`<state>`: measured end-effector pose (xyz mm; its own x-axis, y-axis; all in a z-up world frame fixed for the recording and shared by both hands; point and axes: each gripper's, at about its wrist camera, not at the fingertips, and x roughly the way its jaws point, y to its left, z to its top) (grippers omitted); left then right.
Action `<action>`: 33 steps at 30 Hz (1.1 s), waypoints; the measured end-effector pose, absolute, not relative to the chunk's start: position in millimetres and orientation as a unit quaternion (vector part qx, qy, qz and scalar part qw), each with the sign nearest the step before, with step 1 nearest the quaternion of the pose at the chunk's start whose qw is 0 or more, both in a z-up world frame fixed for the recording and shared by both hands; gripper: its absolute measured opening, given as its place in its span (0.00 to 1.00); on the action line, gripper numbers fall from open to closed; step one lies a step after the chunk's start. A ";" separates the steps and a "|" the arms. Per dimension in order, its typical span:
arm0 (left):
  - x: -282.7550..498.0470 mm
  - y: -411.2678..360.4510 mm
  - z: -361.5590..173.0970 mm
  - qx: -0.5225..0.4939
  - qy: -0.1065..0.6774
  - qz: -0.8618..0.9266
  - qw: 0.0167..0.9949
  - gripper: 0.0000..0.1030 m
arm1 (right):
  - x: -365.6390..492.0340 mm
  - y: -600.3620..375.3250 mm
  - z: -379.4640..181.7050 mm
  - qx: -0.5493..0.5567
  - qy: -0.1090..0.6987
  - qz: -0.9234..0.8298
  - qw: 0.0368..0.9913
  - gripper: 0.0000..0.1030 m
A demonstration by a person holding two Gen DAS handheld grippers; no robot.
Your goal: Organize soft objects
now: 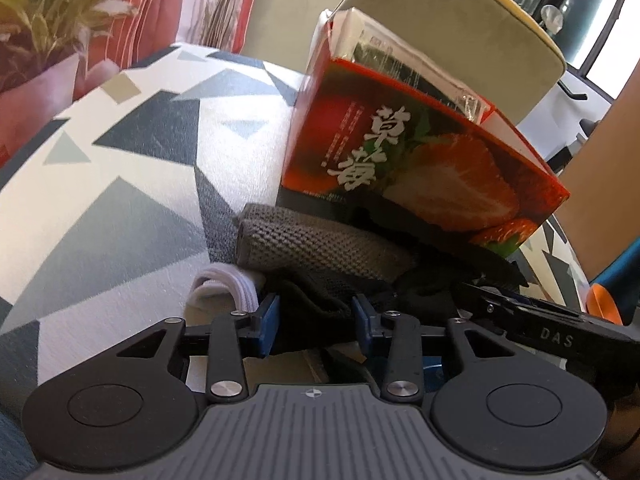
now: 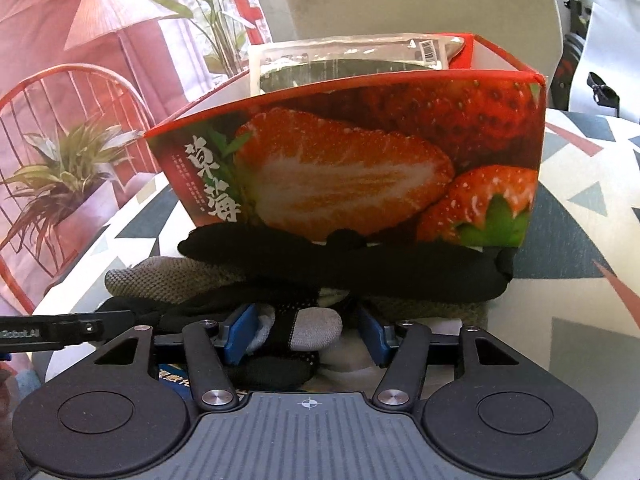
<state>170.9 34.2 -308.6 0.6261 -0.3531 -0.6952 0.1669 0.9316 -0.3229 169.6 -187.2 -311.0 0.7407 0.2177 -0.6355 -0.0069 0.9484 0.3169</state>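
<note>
Strawberry-printed carton [image 2: 360,160] stands open-topped on your counter [image 1: 120,152], which wears a grey, white and blue triangle-patterned cloth. Inside the carton, one clear plastic packet [image 2: 352,54] with dark contents leans upright and rises above the rim; nothing else in it can be made out.

Soft goods lie heaped on the counter against the carton's front wall, none of them in it. You have a long black fabric piece [image 2: 360,276] touching the carton's base, a grey knitted item [image 1: 312,240] just under and beside it, and a white folded band [image 1: 224,284] at the heap's near edge.

Your left claw [image 1: 316,320] stands partly open, with black fabric [image 1: 312,312] between its blue pads; whether the pads press on it cannot be told. Your right claw [image 2: 308,332] also stands partly open around a black glove with grey fingertips [image 2: 308,328], its left pad against the glove and its right pad apart from it. Each claw's tip shows at the edge of the other's view.
</note>
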 end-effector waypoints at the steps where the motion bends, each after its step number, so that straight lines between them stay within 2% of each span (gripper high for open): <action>1: 171.2 35.0 -309.7 -0.117 0.409 -0.145 0.893 0.40 | 168.8 -185.6 -311.1 0.147 0.355 0.064 0.921 0.51; 8: 170.6 34.4 -312.3 -0.113 0.409 -0.148 0.893 0.40 | 168.4 -179.9 -310.6 0.142 0.351 0.076 0.922 0.42; 10: 169.5 35.1 -311.7 -0.113 0.407 -0.149 0.894 0.39 | 167.9 -179.9 -310.2 0.143 0.350 0.077 0.923 0.34; 12: 167.9 33.6 -310.1 -0.108 0.404 -0.154 0.895 0.26 | 166.8 -179.4 -308.9 0.144 0.347 0.080 0.924 0.27; 13: 167.2 32.3 -308.6 -0.103 0.402 -0.158 0.896 0.23 | 165.7 -178.8 -308.0 0.142 0.346 0.082 0.924 0.18; 14: 166.3 29.7 -306.8 -0.095 0.399 -0.159 0.898 0.21 | 164.7 -178.4 -306.8 0.142 0.345 0.087 0.924 0.14; 20: 159.4 28.6 -299.1 -0.086 0.384 -0.155 0.906 0.17 | 155.7 -174.7 -299.0 0.136 0.336 0.096 0.927 0.12; 33: 136.9 29.6 -267.4 -0.080 0.314 -0.155 0.933 0.16 | 127.4 -173.6 -265.9 0.131 0.273 0.114 0.946 0.11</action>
<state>136.9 29.6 -267.4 0.7543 -0.3395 -0.5619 0.2391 0.9392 -0.2465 127.4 -173.6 -265.9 0.8253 0.2874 -0.4861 -0.1441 0.9395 0.3108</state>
